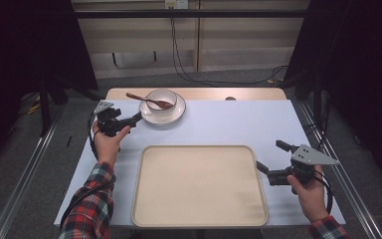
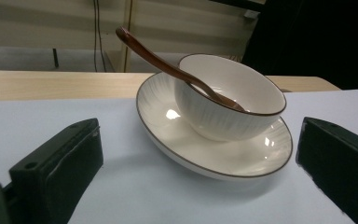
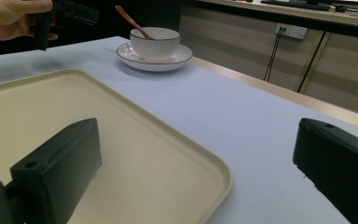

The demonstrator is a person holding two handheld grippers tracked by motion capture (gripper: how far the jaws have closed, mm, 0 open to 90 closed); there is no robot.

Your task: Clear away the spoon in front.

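Observation:
A white bowl stands on a white, dark-rimmed plate at the table's far left, and a brown wooden spoon leans in it with the handle pointing left. My left gripper is open just left of the plate. In the left gripper view its jaws straddle the plate, bowl and spoon without touching. My right gripper is open and empty at the right edge of a beige tray. In the right gripper view one jaw hangs over the tray.
A pale cloth covers the table, with a wooden strip bare at the back. Metal rails run along both sides. Cables lie on the floor behind. Farther off, the right gripper view takes in the bowl and the other hand.

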